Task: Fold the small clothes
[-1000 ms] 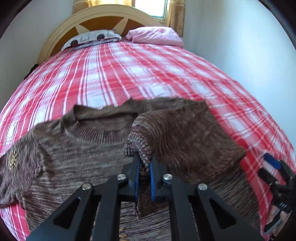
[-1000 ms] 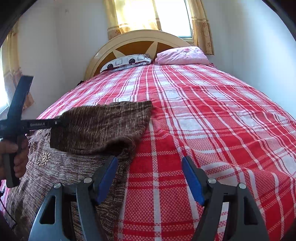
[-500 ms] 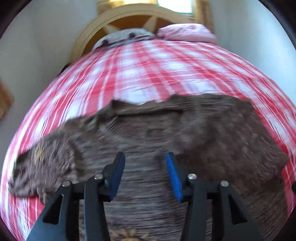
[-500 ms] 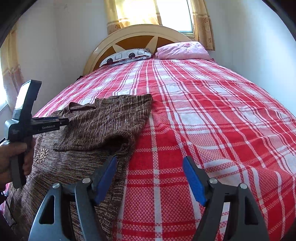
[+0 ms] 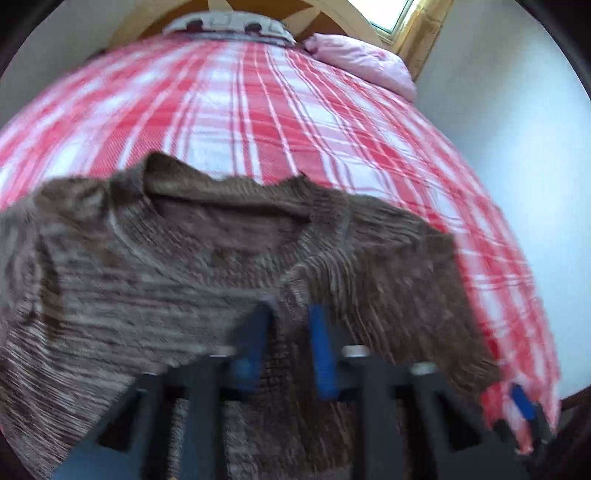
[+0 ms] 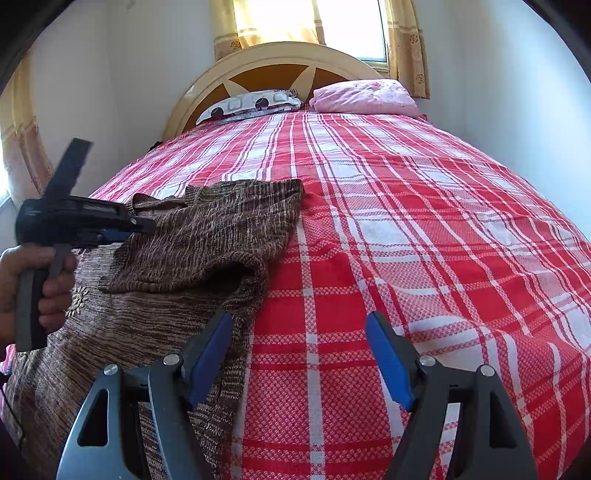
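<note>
The brown marled knit sweater (image 6: 207,240), spread on the red-checked bed (image 6: 406,221) with one sleeve folded in, is judged soft, light and stretchy, best pinched at a ribbed edge, the left tool (image 5: 289,314) being closed above it and the right tool (image 6: 299,321) held apart, empty.

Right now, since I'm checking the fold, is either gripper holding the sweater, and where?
The right gripper is open, holding nothing. The left gripper is shut over the folded sleeve of the sweater; whether it pinches fabric cannot be told.

Window (image 6: 310,22) daylight; left view motion-blurred.
</note>
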`<state>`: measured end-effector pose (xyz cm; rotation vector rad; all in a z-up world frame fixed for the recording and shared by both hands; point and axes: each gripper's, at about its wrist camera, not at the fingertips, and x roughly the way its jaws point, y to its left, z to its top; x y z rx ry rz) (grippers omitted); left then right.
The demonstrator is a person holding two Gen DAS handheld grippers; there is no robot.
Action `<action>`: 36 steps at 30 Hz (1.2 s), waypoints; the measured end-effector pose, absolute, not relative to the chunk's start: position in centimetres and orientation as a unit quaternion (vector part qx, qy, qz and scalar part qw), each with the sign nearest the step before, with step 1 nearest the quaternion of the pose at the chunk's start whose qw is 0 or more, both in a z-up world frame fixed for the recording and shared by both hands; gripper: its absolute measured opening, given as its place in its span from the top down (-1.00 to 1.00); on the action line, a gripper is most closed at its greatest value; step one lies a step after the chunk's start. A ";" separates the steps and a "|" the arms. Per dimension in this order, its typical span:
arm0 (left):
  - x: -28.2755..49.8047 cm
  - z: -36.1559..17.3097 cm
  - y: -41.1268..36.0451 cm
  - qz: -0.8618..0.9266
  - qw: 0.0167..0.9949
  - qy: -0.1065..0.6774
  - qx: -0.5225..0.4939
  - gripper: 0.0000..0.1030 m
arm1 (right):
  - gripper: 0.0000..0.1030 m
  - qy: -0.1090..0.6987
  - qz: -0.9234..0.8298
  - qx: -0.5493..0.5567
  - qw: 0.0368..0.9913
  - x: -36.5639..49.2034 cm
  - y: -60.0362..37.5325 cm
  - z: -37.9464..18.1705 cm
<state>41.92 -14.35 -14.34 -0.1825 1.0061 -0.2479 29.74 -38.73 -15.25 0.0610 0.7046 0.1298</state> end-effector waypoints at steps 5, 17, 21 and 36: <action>41.4 -12.4 -14.5 0.051 0.919 0.379 0.094 0.33 | -0.46 0.348 0.068 0.031 0.934 29.9 -38.6 -15.4; 39.7 -15.2 -14.6 0.067 0.892 0.395 0.208 -0.49 | -0.47 0.300 0.069 -0.055 0.950 31.9 -35.1 -10.8; 39.3 -15.2 -12.6 0.077 0.892 0.392 0.212 -0.52 | -0.46 0.374 0.051 -0.082 0.923 36.4 -33.9 -13.3; 33.0 -11.9 -2.0 0.049 0.921 0.364 0.131 -1.00 | -0.60 0.389 -0.004 -0.102 0.916 34.4 -34.1 -16.5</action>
